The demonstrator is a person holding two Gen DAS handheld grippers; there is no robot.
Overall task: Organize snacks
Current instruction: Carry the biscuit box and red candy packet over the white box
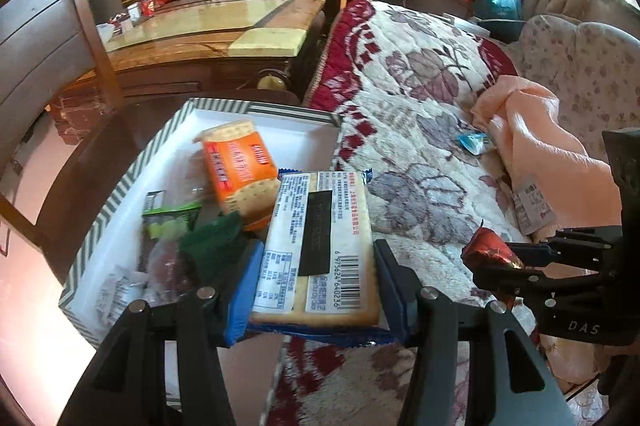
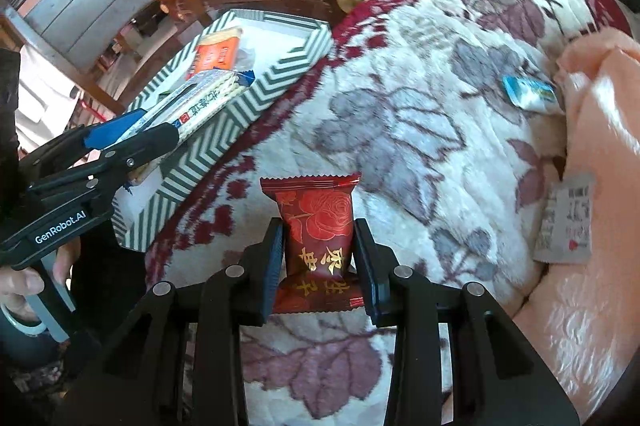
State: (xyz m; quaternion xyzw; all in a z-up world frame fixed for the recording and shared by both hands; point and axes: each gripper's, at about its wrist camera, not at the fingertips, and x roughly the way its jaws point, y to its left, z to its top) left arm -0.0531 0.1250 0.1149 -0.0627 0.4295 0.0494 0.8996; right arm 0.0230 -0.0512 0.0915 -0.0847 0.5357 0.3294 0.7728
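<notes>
My left gripper is shut on a cracker packet, label and barcode facing up, held over the right edge of a box with green-and-white chevron walls. Inside the box lie an orange cracker packet, a green wrapper and other small snacks. My right gripper is shut on a red rose-printed candy packet above the floral blanket. From the right wrist view the left gripper holds its cracker packet over the box. The left view shows the right gripper holding the red candy.
A blue-and-white candy and a grey paper sachet lie on the blanket near a peach cloth. A glass-topped wooden table stands behind the box, a wooden chair at the left. A hand grips the left tool's handle.
</notes>
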